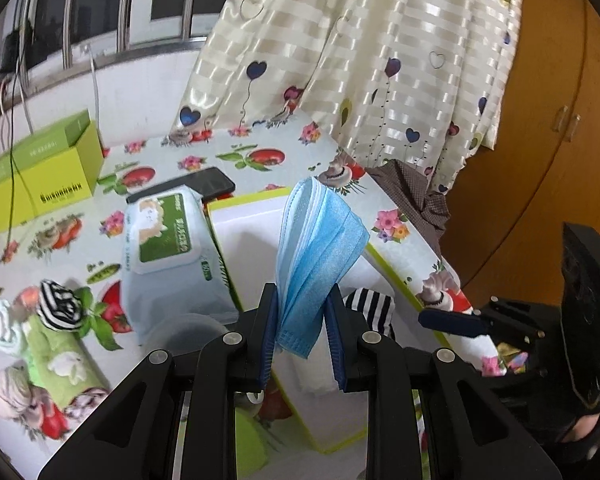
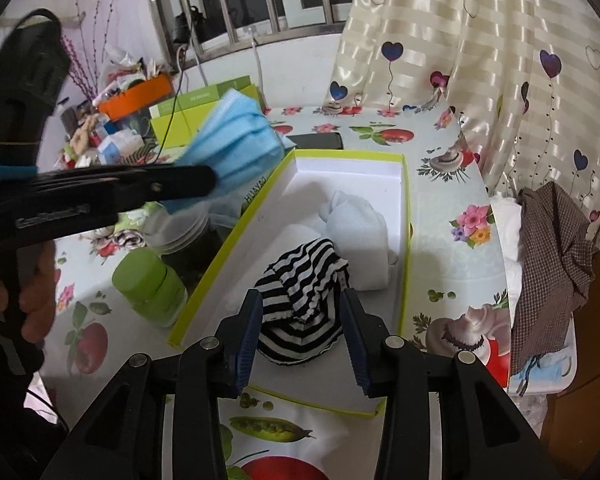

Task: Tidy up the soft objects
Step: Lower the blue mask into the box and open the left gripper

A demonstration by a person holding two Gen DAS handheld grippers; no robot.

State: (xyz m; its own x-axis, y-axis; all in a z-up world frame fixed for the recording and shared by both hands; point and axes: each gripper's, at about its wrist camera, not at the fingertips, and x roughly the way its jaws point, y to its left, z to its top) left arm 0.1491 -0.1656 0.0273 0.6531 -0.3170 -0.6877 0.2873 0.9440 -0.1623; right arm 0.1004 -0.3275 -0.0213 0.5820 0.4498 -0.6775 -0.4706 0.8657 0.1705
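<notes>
Left hand-held gripper [image 1: 302, 320] clamped on the floppy, featherlight blue masks [image 1: 320, 240] mid-frame above the box [image 2: 404, 216], best pinched at the fold, while right hand-held gripper [image 2: 300, 338] stands apart around the striped sock [image 2: 300, 280].

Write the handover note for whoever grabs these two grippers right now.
Left gripper: shut on a stack of blue face masks, held above the white box.
Right gripper: open, its jaws on either side of the striped sock bundle lying in the box, not pressing it.
Done: striped bundle and a white sock roll are in the box.
Left: put the masks in. On the table remain a second striped bundle, a green towel roll and other cloth rolls beside them.
</notes>
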